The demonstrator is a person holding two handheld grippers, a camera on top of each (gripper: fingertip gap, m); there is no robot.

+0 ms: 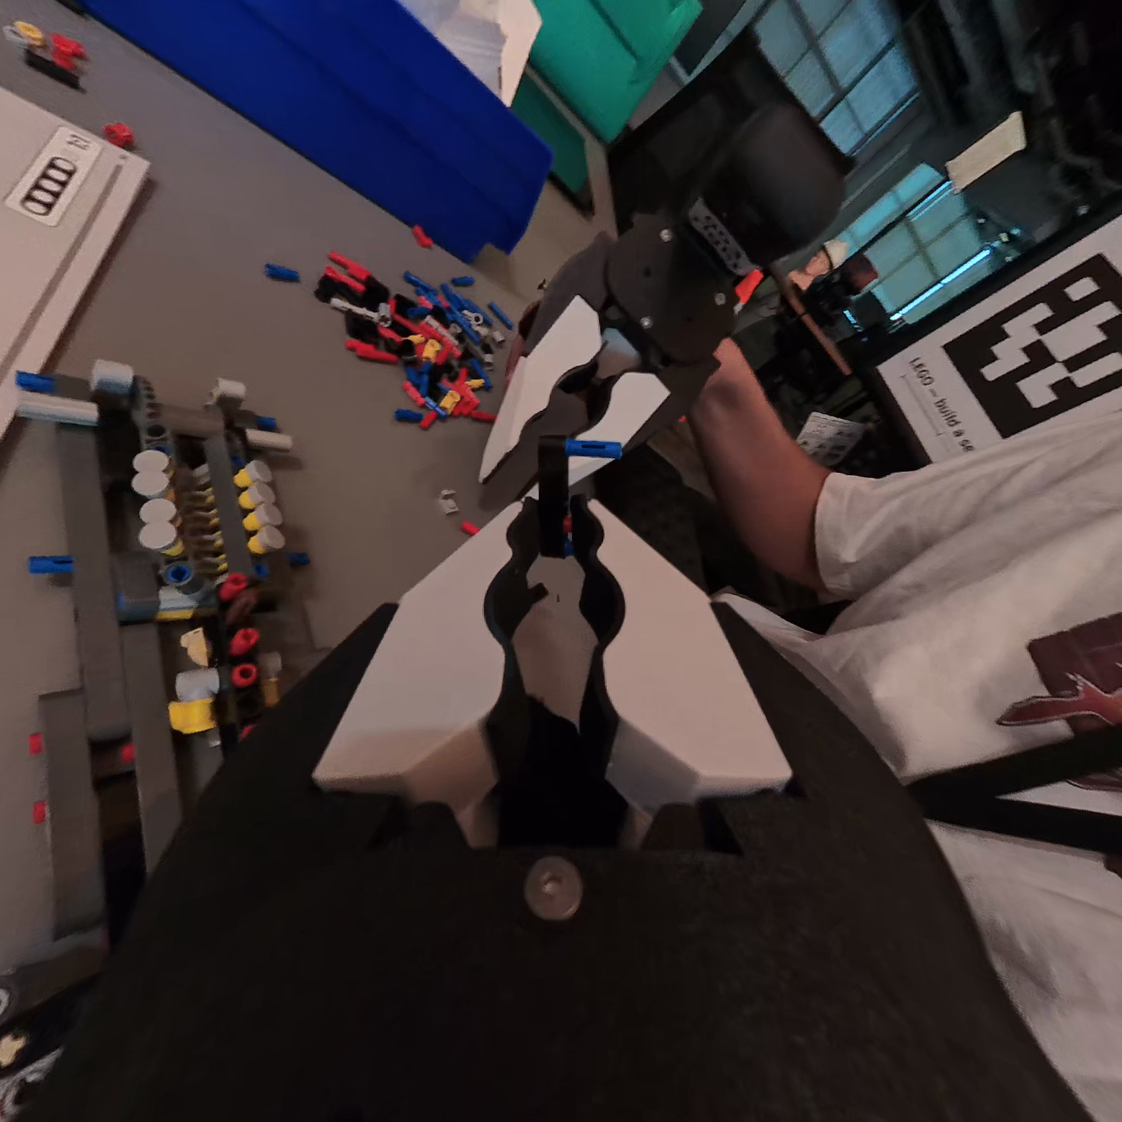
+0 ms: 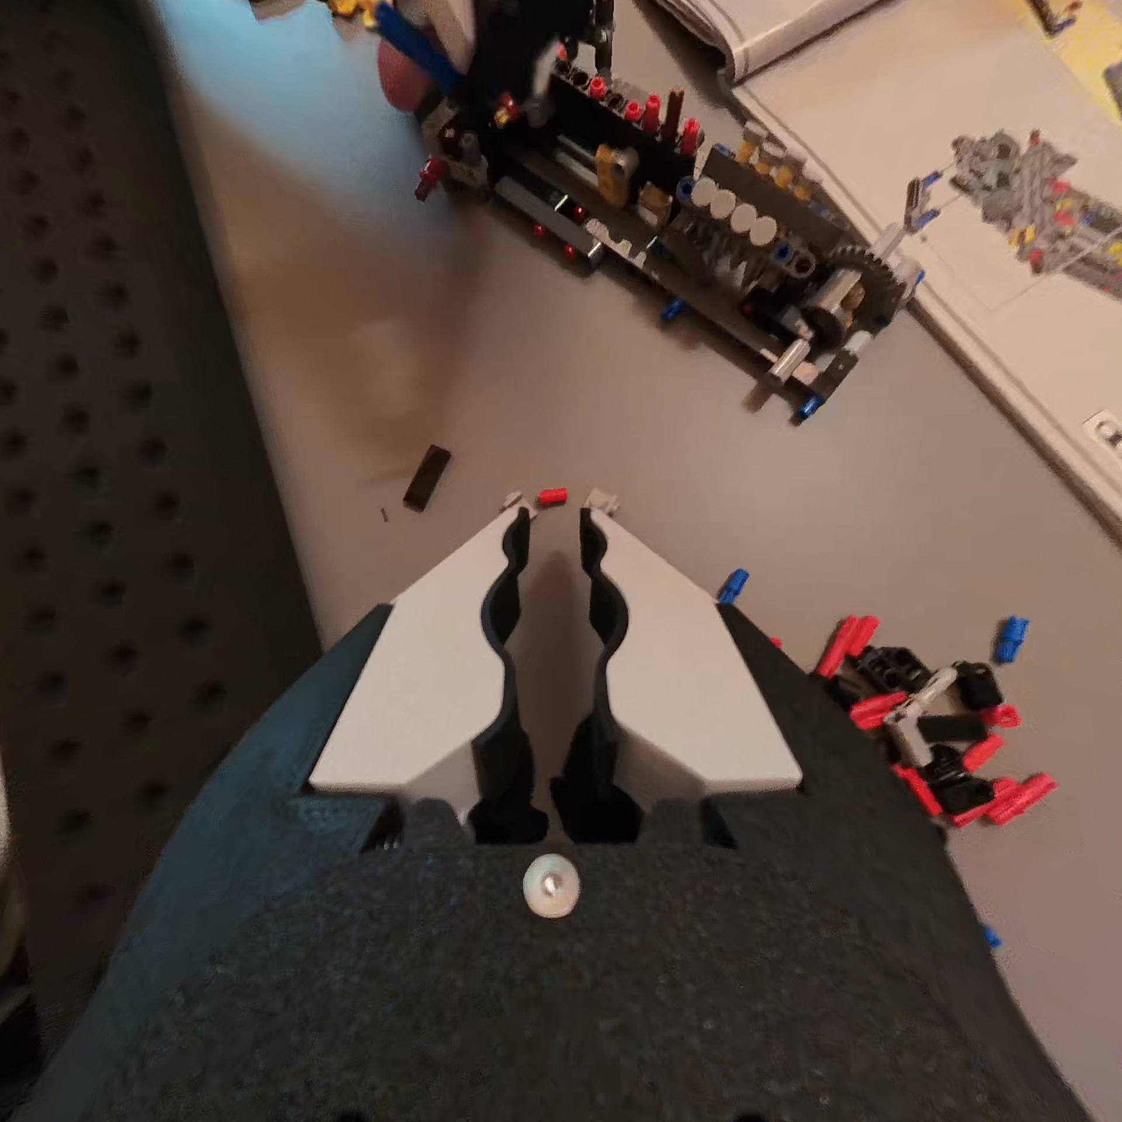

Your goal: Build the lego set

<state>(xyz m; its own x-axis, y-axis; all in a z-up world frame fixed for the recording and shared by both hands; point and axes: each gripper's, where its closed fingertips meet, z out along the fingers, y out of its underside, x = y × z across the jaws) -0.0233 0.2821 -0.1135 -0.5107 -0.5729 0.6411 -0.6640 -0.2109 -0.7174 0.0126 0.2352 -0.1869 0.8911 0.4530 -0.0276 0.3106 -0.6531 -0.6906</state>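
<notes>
My left gripper (image 1: pixel 551 516) is shut on a short black beam (image 1: pixel 552 486) held up in the air. A blue pin (image 1: pixel 594 449) sticks out sideways from the beam's top. My right gripper (image 2: pixel 552 516) is open and empty, low over the grey table. A red pin (image 2: pixel 552 496) and two small grey pieces (image 2: pixel 601 499) lie just beyond its tips. The right gripper also shows in the left wrist view (image 1: pixel 522 467), just behind the beam. The half-built lego model (image 1: pixel 182 546) (image 2: pixel 668 212) lies on the table.
A pile of red, blue and black loose pieces (image 1: pixel 419 346) (image 2: pixel 935 728) lies on the table. A loose black piece (image 2: pixel 427 478) lies near the red pin. The instruction booklet (image 2: pixel 1002 273), a blue bin (image 1: pixel 364 91) and a green bin (image 1: pixel 607 48) line the edges. A person's arm (image 1: pixel 759 455) is behind. One gripper's finger ends stand about 10 centimeters off the other's.
</notes>
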